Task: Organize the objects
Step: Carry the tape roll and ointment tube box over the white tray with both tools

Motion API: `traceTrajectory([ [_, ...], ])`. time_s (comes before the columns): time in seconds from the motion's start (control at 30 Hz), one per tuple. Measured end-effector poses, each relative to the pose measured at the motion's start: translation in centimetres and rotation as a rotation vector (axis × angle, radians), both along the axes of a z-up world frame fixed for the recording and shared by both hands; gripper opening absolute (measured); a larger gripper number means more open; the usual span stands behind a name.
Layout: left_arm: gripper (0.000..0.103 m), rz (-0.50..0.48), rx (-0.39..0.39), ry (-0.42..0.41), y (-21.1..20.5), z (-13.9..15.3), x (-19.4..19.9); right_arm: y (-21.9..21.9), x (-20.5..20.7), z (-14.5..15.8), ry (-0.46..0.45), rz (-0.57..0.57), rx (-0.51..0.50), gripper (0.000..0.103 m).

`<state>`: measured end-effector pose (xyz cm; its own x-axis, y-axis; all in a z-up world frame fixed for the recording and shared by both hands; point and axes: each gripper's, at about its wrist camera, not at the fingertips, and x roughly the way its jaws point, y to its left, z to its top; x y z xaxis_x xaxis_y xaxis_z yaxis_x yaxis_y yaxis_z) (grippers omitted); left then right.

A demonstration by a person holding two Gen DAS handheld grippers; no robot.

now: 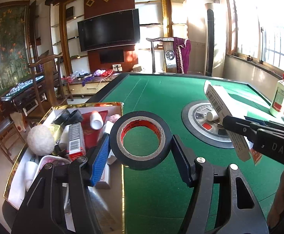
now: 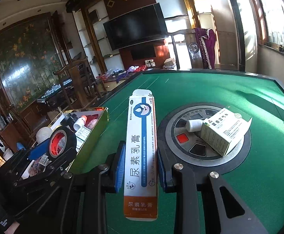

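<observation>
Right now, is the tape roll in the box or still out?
Out. The tape roll sits clamped in the left gripper, beside the box, not inside.

Left gripper (image 1: 140, 150) up close: matte black frame, two curved arms with long cut-out slots, round silver screw heads shining at the pivots. Its fingers (image 1: 100, 159) carry ribbed bright-blue pads, edged in black. Over in the other view, the right gripper (image 2: 140, 165) is the same build: black slotted arms, silver screws, blue ribbed pads on black mounts. Seen from the left camera, its black side bears pale raised letters, "DAS". At the lower corner, a dark sleeve cuff (image 2: 4, 223) with small pale print.
</observation>
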<state>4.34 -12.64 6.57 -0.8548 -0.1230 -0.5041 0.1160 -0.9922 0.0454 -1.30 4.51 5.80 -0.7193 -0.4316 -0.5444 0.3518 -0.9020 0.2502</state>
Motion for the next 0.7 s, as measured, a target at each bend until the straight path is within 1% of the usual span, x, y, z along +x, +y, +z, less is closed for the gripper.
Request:
traceTrajectory([
  [0.2,0.063,0.027,0.020,0.002,-2.3,-0.1,0.9,-2.2,0.7,-0.5,-0.030,0.039,-0.011,0.029],
  [0.5,0.063,0.092,0.044,0.010,-6.4,-0.4,2.1,-7.6,1.5,-0.5,-0.034,0.110,0.000,0.029],
  [0.7,0.063,0.134,0.055,-0.009,-8.7,-1.2,2.5,-11.0,1.4,-0.5,-0.043,0.150,0.006,0.029],
])
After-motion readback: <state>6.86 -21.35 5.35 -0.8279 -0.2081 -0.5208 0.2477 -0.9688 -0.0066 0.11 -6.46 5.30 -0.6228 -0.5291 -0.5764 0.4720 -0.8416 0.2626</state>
